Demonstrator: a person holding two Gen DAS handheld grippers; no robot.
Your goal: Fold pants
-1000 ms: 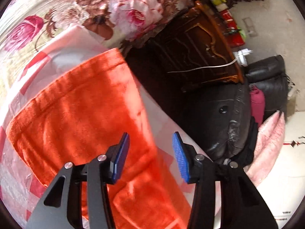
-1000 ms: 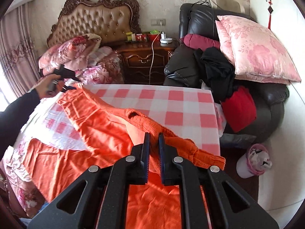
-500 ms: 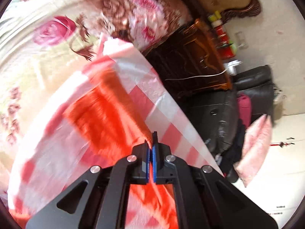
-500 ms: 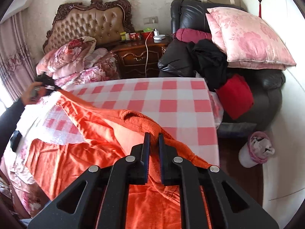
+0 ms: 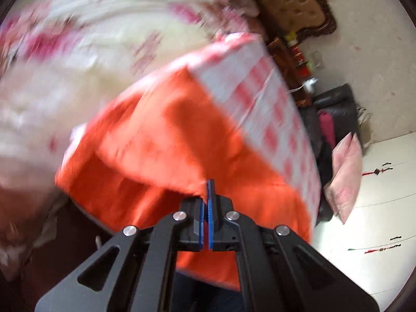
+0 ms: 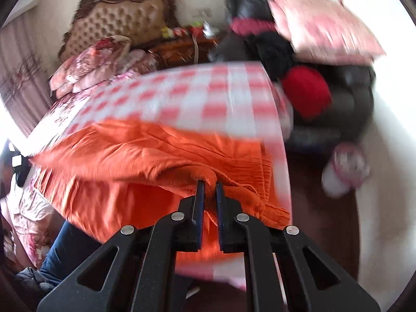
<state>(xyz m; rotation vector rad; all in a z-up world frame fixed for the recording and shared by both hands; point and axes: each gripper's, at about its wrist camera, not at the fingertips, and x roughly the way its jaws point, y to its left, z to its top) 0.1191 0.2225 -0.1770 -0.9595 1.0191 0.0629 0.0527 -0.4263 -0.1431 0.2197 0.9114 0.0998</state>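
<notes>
Orange pants lie doubled over at the near end of a table with a red-and-white checked cloth. My left gripper is shut on a pinch of the pants' folded edge. In the right wrist view the same pants spread across the table's near end, and my right gripper is shut on a thick bunch of the orange cloth. Both views are blurred by motion. The checked cloth shows bare beyond the pants.
A bed with floral covers and a padded headboard stands at the left. Behind the table are a wooden nightstand and a black armchair with a pink pillow. A person's blue-clad leg is at the lower left.
My left gripper shut on the pants' edge and swept it fast towards the near end of the table, doubling the cloth over. The right gripper sank a little, still holding its bunch.
</notes>
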